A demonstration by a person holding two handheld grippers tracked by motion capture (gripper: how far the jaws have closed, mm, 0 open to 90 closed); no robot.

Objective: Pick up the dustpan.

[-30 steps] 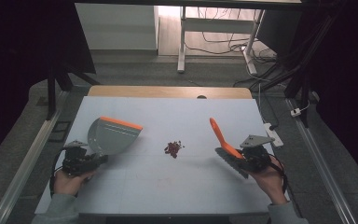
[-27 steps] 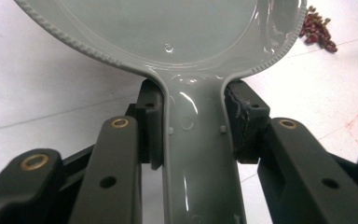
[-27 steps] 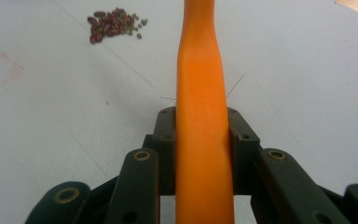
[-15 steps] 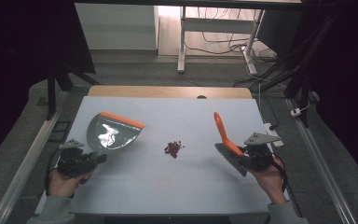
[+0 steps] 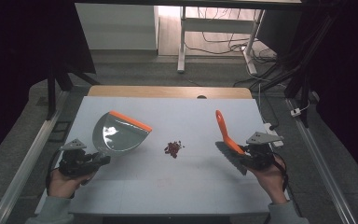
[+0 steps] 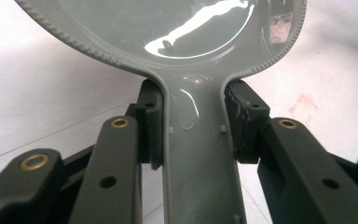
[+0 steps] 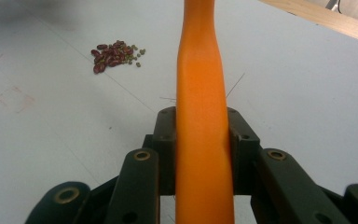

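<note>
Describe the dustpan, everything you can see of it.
The dustpan is grey glossy plastic, with an orange strip along its straight front lip and a ribbed rim round the curved back. Its scoop looks empty. The left gripper is shut on its narrow grey handle, one pad on either side. It is tilted, its inside facing the camera and its lip pointing away, left of the small pile of beans and apart from it.

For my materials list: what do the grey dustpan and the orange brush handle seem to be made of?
The dustpan looks like glossy moulded plastic: bright reflections, a ribbed rim, small moulding marks on its handle. The brush handle looks like smooth, duller plastic, evenly orange with only a soft sheen. Both are guesses from appearance.
</note>
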